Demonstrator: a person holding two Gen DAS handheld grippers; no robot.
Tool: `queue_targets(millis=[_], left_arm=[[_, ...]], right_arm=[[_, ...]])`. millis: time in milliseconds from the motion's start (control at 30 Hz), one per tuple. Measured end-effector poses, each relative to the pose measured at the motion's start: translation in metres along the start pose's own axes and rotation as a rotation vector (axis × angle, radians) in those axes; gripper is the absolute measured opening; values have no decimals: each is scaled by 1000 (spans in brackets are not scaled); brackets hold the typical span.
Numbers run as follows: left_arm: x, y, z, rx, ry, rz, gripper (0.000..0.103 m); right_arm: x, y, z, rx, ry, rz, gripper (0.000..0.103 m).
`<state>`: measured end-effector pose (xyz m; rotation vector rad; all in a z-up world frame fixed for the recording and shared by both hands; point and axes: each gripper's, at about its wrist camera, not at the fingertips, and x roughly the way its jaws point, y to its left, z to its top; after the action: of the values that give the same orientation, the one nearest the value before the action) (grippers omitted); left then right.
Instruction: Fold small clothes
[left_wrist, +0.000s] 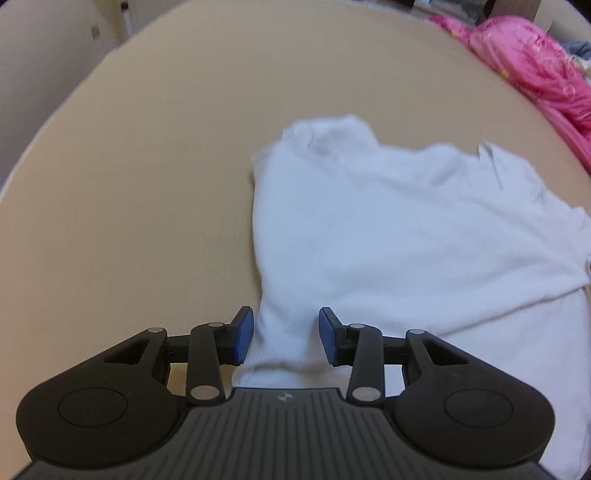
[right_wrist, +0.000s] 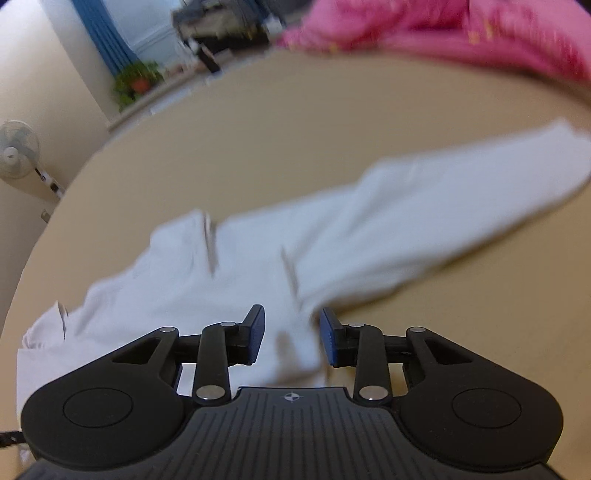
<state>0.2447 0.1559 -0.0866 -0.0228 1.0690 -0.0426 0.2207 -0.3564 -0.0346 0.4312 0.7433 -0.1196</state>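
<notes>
Your left gripper has its blue pads partly apart, white cloth lying between them unpinched; your right gripper likewise stands partly open over the fabric, gripping nothing. The white cotton long-sleeved garment lies spread on the beige tabletop, one sleeve stretched outward. Crumpled pink clothing sits at the far edge.

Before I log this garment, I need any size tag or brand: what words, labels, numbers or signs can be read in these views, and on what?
No readable text in either view.
White garment: no tag or print shows; the right wrist view of it is blurred.
Pink clothes: faint pattern, no letters.
Tongs' base: a small round crosshair mark, no words.
</notes>
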Motion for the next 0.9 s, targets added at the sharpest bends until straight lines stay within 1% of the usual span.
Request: queue_targets(millis=[67, 133, 200, 267, 333, 400, 467, 567, 667, 800, 900], left_arm=[[-7, -3, 1, -14, -41, -9, 55], [-14, -10, 2, -12, -87, -10, 62], [-21, -20, 2, 20, -138, 8, 62], [-23, -30, 2, 50, -169, 27, 62], [-23, -36, 2, 63, -193, 24, 62], [-21, -43, 2, 79, -222, 34, 62], [-20, -49, -1, 105, -256, 57, 62], [-15, -52, -1, 125, -250, 76, 62], [-7, -46, 3, 93, -222, 60, 64], [-2, -44, 6, 87, -215, 75, 66], [2, -42, 6, 84, -208, 76, 67]], right_arm=[[-4, -15, 10, 17, -18, -14, 42], [-5, -37, 18, 39, -21, -40, 42], [-6, -63, 23, 75, -29, -70, 42], [-7, -90, 29, 110, -46, -104, 42], [-5, -120, 33, 148, -69, -141, 42], [-12, -159, 40, 210, -97, -166, 42], [-9, -191, 44, 275, -127, -191, 42], [-7, -236, 49, 376, -163, -229, 43], [-2, -273, 51, 476, -202, -229, 42], [7, -300, 50, 558, -241, -213, 43], [12, -311, 48, 594, -244, -208, 43]])
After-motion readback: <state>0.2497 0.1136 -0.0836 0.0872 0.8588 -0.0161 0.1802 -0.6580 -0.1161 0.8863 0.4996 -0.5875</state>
